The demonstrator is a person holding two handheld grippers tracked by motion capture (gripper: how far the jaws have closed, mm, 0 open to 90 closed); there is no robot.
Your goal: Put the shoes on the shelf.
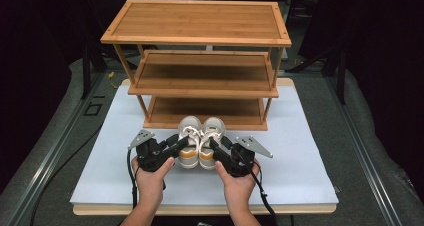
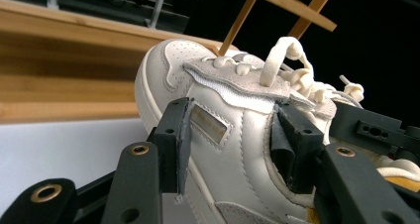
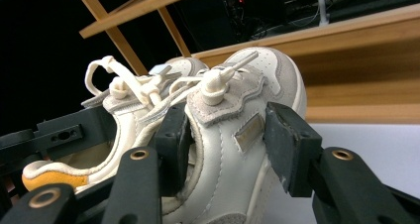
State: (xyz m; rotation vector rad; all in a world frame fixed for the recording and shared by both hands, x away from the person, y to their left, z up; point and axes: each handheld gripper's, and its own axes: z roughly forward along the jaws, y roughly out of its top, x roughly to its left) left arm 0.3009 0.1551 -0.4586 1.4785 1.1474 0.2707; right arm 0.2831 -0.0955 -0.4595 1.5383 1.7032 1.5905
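Two cream leather sneakers (image 1: 200, 142), laced.

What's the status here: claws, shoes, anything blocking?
Left claw clamped on left shoe, right claw on right shoe. Both shoes side by side on the mat, toes at the rack. Bottom shelf ahead is bare.

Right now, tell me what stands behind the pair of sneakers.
Directly behind the sneakers stands the wooden shoe rack, its three shelves bare where they show. The rear part of the bottom shelf is covered by the shelf above, so anything there cannot be seen.
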